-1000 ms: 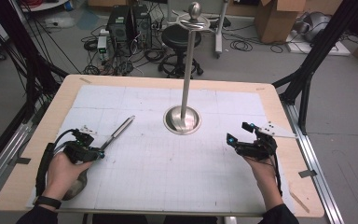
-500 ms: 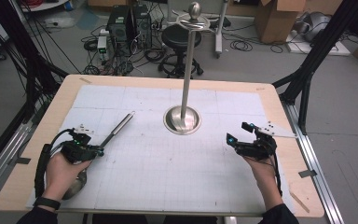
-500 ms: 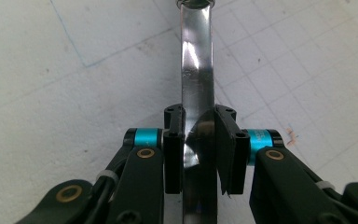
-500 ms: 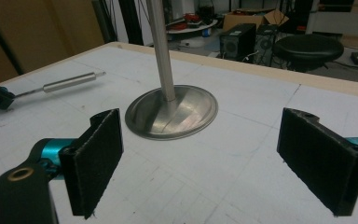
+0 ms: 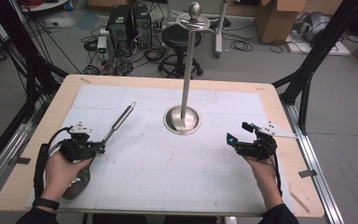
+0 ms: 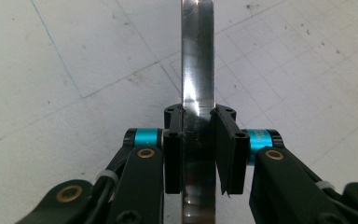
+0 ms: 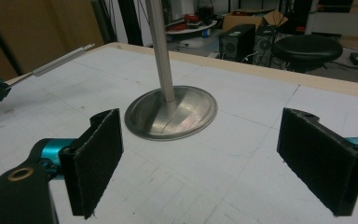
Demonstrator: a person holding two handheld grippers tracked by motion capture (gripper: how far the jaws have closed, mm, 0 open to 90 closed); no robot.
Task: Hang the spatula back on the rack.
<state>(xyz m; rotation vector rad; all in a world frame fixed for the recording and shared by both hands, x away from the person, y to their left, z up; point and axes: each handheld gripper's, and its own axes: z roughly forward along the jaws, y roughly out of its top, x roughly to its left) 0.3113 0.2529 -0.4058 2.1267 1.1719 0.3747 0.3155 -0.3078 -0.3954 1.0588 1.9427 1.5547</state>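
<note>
Two claws on the table in the high view: my left gripper [image 5: 98, 149] is clamped on a ladle [image 5: 103, 142] lying near the left edge, my right gripper [image 5: 235, 135] gapes wide, holding nothing, right of the stand [image 5: 182, 119]. Left gripper view: my pads [image 6: 175, 149] press both sides of the ladle handle [image 6: 196, 84]. Right gripper view: jaws far apart, stand base [image 7: 170, 112] between them farther off.

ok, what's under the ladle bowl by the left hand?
The white gridded mat lies around the ladle, whose handle the left tool clamps. The bowl and the hand cover the spot beneath.
</note>
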